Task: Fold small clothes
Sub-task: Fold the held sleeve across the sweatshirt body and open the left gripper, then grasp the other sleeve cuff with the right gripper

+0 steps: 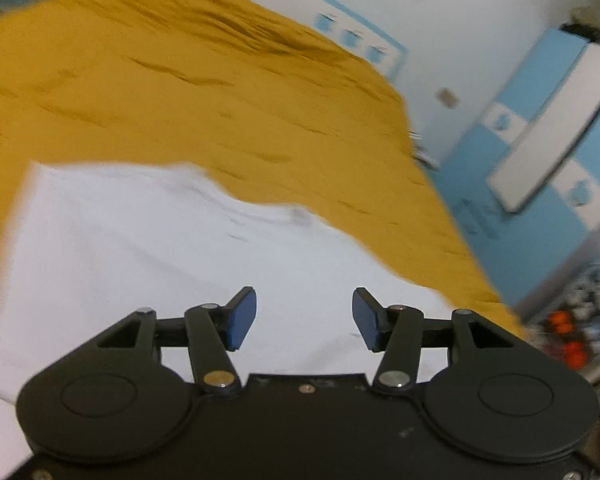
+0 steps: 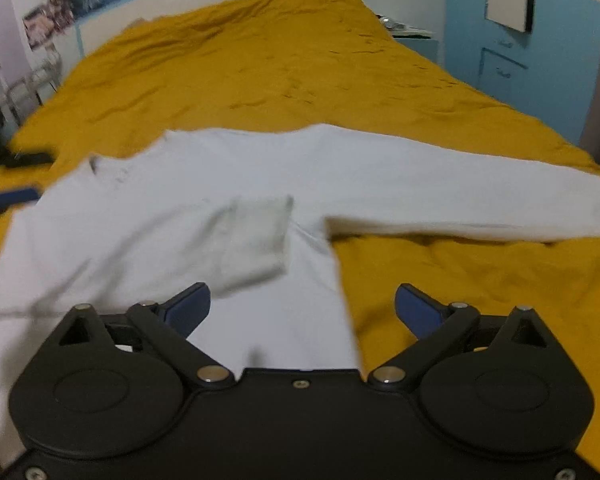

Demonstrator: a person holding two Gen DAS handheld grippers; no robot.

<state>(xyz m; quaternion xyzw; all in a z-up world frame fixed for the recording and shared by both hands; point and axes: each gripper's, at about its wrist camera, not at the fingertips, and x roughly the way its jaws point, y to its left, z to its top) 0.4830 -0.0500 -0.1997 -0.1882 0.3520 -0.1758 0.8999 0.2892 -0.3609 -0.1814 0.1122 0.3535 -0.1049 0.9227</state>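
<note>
White shirt (image 2: 228, 184) flat on mustard bedspread (image 2: 284, 60), mid-frame.
Left tool (image 1: 304, 318) and right tool (image 2: 302, 310) both released, grasping nothing; one sleeve (image 2: 256, 236) folded inward.

White long-sleeve shirt (image 2: 228, 184) lies flat on the yellow bed (image 2: 280, 60); one sleeve folded across the body, the other stretched out sideways.

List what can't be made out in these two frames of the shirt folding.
- White shirt: near hem hidden behind the right gripper body, right wrist view.
- Its long sleeve: cuff cut off by the right edge.
- Left wrist view: motion blur smears the shirt; the left gripper body covers the near part.
</note>
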